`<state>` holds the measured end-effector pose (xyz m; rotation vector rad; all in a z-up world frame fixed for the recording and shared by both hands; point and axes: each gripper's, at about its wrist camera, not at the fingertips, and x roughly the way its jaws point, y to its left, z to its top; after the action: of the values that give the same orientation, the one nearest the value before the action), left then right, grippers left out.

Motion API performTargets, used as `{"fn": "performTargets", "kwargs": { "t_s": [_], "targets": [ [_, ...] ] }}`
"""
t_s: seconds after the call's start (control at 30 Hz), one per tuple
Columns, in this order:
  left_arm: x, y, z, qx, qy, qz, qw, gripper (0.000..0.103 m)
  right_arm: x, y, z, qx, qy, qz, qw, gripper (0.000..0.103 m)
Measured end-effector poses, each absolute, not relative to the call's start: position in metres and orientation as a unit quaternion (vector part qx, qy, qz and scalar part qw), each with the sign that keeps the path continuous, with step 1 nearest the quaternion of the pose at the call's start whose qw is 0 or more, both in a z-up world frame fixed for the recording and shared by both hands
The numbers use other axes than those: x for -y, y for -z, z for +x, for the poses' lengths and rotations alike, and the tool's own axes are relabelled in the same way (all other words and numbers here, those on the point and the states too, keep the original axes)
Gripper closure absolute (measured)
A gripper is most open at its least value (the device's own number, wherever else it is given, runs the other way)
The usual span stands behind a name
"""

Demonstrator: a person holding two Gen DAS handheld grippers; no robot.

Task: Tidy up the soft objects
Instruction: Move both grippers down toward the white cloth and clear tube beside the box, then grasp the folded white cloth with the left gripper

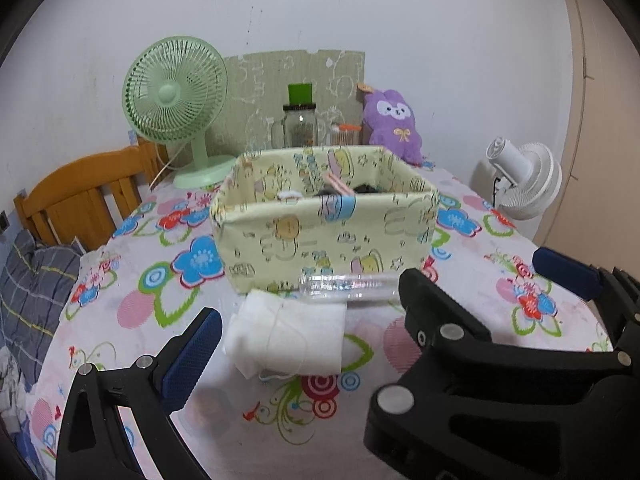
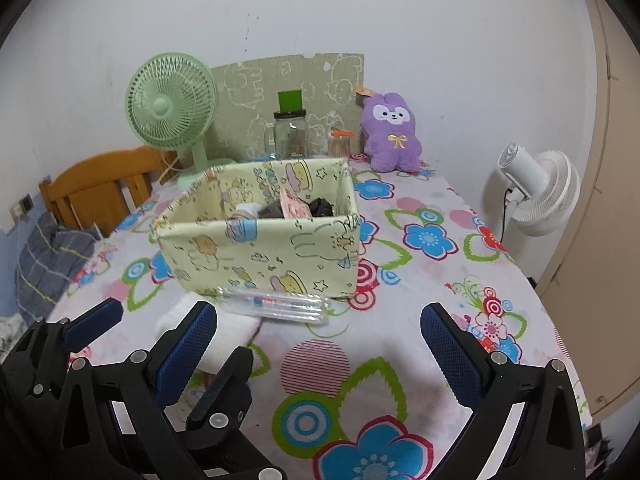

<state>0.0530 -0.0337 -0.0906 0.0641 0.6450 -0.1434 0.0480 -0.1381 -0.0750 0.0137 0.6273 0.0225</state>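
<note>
The left hand-held gripper [image 1: 304,344] hangs wide open just above the table [image 1: 460,344], its two blue-padded fingers [image 1: 188,364] spread to either side of a folded white cloth [image 1: 286,336] without touching it. The right hand-held gripper [image 2: 320,344] is also wide open and holds nothing; only flowered tablecloth lies between its pads.

One white cloth lies flat on the table, just in front of a yellow fabric box [image 1: 324,224]. One clear plastic tube [image 1: 348,285] lies along the foot of the box, at the far edge of the cloth. The box stands upright and open, with a few items inside: something dark, something pink and something white, too hidden to name.

At the back of the table sit one purple plush toy [image 2: 392,136], one glass jar [image 2: 291,134] with a green block behind it, one small orange-lidded container [image 2: 341,142], and one green fan [image 1: 176,96]. A second, white fan [image 2: 536,188] stands off the table's right side. One wooden chair [image 1: 80,200] is at the left.
</note>
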Motion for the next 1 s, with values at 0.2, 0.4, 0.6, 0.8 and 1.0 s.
{"fn": "performTargets", "kwargs": {
  "t_s": [0.2,0.4,0.6,0.8,1.0],
  "targets": [
    [0.037,0.103,0.051,-0.327,0.085,0.034,0.94,0.002,0.137,0.088,0.05,-0.31,-0.002,-0.009,0.951,0.0],
    [0.036,0.115,0.056,-0.342,0.081,0.034,0.936,0.002,0.138,0.102,0.055,-0.324,-0.012,-0.002,0.946,0.0],
    [0.03,0.123,0.067,-0.353,0.07,0.037,0.932,0.002,0.135,0.11,0.064,-0.333,-0.021,-0.003,0.943,0.0],
    [0.024,0.125,0.08,-0.358,0.067,0.045,0.93,0.002,0.135,0.113,0.073,-0.334,-0.031,0.005,0.942,0.0],
    [0.018,0.128,0.094,-0.37,0.073,0.048,0.925,0.002,0.13,0.115,0.085,-0.343,-0.043,0.009,0.938,0.0]
  ]
}}
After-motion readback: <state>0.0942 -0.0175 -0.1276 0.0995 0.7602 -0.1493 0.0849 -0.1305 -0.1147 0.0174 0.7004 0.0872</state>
